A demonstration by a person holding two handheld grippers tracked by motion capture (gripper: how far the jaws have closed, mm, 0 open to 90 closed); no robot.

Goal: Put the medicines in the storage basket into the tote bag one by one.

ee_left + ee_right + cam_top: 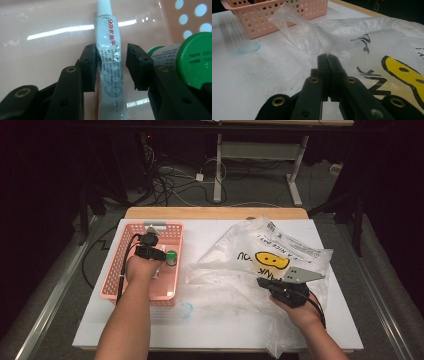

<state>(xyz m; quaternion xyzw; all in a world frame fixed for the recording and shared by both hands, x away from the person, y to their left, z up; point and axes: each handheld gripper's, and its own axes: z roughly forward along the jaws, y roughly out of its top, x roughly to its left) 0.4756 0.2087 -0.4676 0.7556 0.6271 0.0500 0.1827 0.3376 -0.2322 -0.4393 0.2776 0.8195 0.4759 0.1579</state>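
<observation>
The left gripper (110,68) is down inside the pink basket (112,275), which sits at the left side of the counter (210,320). Its fingers (88,66) are spread on both sides of a small ointment tube (110,57) that lies flat on the basket floor. One finger looks like it touches the tube, and the other is a little apart from it. A bottle with a green cap (193,63) lies just beside the far finger.

The right gripper (328,66) is over the right half of the counter. Its fingers are pressed together and pinch a fold of the clear plastic bag (317,32), the one with a yellow smiley face (272,260) on it.

Things could go wrong here. The tube is soft and smooth, so it may squash or slip out if the fingers close too hard or off its middle. The finger next to the green-capped bottle could bump it and make it roll. The bag is thin, so it may slide out of the pinch or tear if it is pulled.

Some things are hard to see. In the high view the left hand (140,267) covers the tube. The bottom end of the tube is cut off in the left gripper view. I cannot tell where the bag's opening is, or if anything is inside it. A faint blue ring (185,309) marks the counter near the basket, and I cannot tell what it is.
</observation>
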